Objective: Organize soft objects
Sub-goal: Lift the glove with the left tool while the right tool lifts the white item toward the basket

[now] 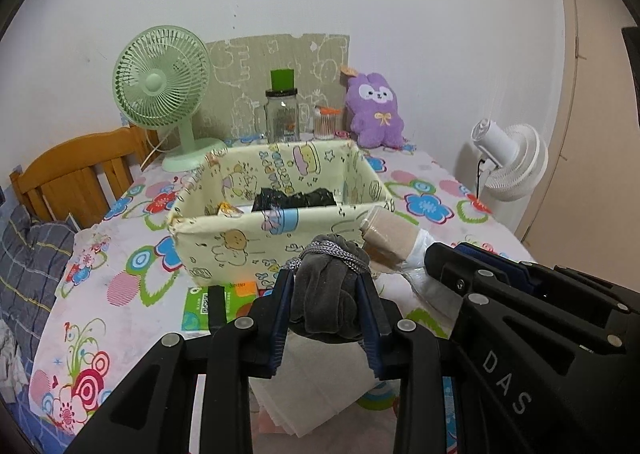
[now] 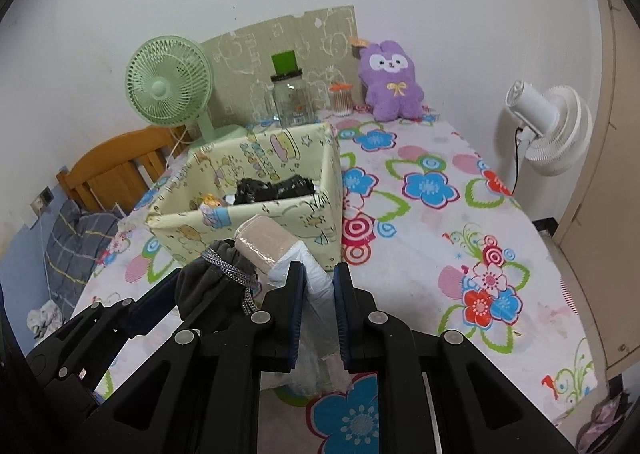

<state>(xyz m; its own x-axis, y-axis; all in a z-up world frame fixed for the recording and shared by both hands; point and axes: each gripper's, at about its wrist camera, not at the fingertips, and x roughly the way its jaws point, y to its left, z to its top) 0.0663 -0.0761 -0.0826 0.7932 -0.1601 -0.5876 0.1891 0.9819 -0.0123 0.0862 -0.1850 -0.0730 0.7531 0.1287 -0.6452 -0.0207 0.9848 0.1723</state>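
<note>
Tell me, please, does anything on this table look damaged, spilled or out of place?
Nothing is spilled. One oddity: the fabric storage box has a dented, sagging front left corner, so its rim is not straight. The grey cloth bundle and the beige roll in plastic are held in the grippers, not lying loose.

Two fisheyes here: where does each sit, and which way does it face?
Left wrist: on the left gripper, facing forward and down at the box; its jaws are shut on a grey bundle; the right gripper shows beside it.
Right wrist: on the right gripper, facing the box; its jaws are shut on a plastic wrapper holding a beige roll; the left gripper shows beside it.
Shared: box, green fan, plush.
</note>
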